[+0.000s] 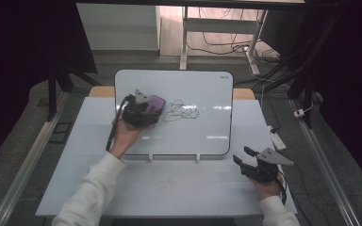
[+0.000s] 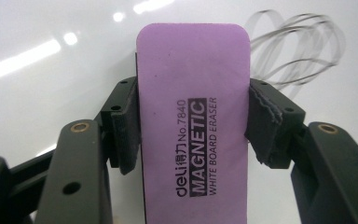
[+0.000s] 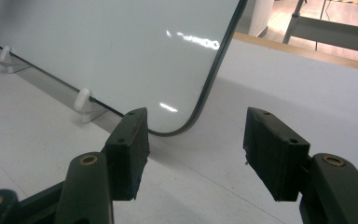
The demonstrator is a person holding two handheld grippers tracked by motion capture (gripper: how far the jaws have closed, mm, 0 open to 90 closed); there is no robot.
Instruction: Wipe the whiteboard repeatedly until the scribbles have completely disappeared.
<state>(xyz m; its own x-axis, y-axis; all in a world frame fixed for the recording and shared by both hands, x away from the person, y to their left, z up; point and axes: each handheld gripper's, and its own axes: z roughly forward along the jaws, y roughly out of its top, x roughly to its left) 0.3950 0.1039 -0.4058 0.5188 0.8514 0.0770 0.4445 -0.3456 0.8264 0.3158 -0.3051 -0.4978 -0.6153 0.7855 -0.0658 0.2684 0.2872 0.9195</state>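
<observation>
While our left gripper hovers over the whiteboard, we have the purple eraser clamped between its two black jaws. In the left gripper view, the pads press on the eraser's long edges from both sides, so the jaws are closed onto it as far as its width allows. The eraser runs lengthwise along the jaws, its rounded far end sticking out past the fingertips toward the board, and its printed face is turned to the camera. Just beyond that far end, off to one side, we see a looping black scribble drawn on the white surface; in the high view it lies just beside the eraser, on the side toward the board's middle. We cannot tell whether the eraser touches the board.

Our right gripper rests near the table's right front corner, well apart from the eraser. Its jaws stand apart with nothing between them, and in the right gripper view they point toward the whiteboard's lower corner, near one of its small white clip feet.
</observation>
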